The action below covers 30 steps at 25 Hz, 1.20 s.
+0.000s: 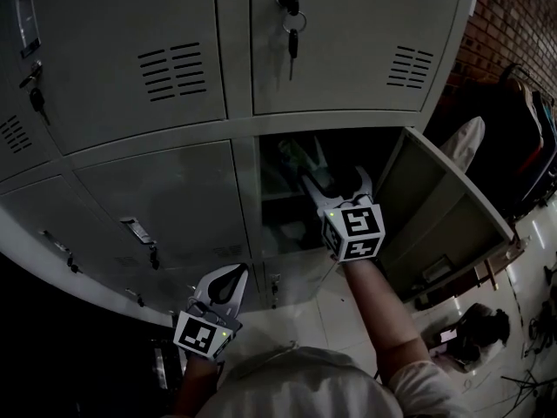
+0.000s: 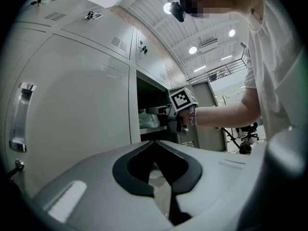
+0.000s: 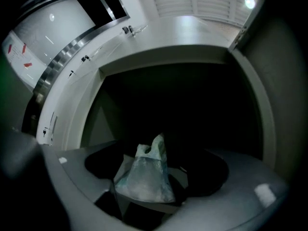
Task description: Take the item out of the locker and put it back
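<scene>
At the open locker now, door swung out to its right, and the right gripper is pushed up to the mouth of the compartment. Look along its jaws: they stand wide apart, and the bag sits between them, a pale, crinkled plastic bag with its knotted top poking upward. The pads are not pressing on it, so the bag is free, standing inside the locker on the shelf with the dark of the compartment behind it. From the left gripper view you catch it too, a light greenish bundle just inside the locker's opening, right in front of the right gripper's marker cube. The left gripper hangs low, below and to the left of the locker, in front of the shut doors of the bottom row. Its jaws are closed tip to tip, nothing between them. Above the locker, a key dangles from the lock of the upper door.
</scene>
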### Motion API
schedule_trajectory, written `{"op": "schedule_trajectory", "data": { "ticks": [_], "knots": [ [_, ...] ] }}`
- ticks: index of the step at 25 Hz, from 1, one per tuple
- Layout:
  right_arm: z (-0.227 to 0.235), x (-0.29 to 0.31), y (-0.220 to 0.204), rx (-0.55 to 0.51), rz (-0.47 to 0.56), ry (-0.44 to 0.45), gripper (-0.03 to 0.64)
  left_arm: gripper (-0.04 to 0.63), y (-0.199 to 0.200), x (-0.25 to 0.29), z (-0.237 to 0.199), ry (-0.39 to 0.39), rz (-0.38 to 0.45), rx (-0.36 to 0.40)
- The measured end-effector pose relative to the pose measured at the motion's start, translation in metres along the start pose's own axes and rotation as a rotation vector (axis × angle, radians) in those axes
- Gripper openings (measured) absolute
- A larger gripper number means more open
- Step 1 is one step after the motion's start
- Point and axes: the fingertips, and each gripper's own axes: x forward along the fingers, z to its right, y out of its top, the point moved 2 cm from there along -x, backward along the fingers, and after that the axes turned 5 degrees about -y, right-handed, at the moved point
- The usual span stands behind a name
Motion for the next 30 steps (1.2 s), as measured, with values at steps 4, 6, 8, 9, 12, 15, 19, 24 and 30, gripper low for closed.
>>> {"op": "schedule_trajectory", "data": {
  "ticks": [4,6,8,9,12,15,19,24,30],
  "knots": [
    [-0.011,-0.047,0.01,0.023,0.048,0.019,0.225,-0.017,0.004,-0.006,0.002,0.003,0.009,-0.007],
    [-0.023,-0.075,0.001,0.004,0.035,0.034,0.109,-0.015,0.005,-0.009,0.003,0.001,0.009,-0.008],
    [-0.038,-0.102,-0.014,0.006,0.007,0.057,0.001,-0.015,0.006,-0.013,0.006,-0.006,0.016,-0.005],
    [-0.048,-0.114,-0.024,0.017,-0.008,0.071,0.0,-0.015,0.007,-0.015,0.008,-0.012,0.019,-0.003],
    [-0.078,-0.15,-0.05,0.042,-0.043,0.109,-0.002,-0.015,0.007,-0.022,0.015,-0.03,0.02,0.006],
    [-0.1,-0.178,-0.065,0.062,-0.065,0.125,-0.002,-0.017,0.011,-0.031,0.023,-0.039,0.019,0.011],
    [-0.104,-0.202,-0.071,0.088,-0.078,0.099,-0.002,-0.015,0.014,-0.043,0.035,-0.041,0.034,0.017],
    [-0.107,-0.219,-0.061,0.102,-0.075,0.091,-0.002,-0.015,0.014,-0.058,0.05,-0.075,0.002,0.018],
    [-0.122,-0.257,-0.052,0.047,-0.046,0.141,-0.002,-0.015,0.021,-0.09,0.07,-0.008,0.031,0.019]
  ]
}}
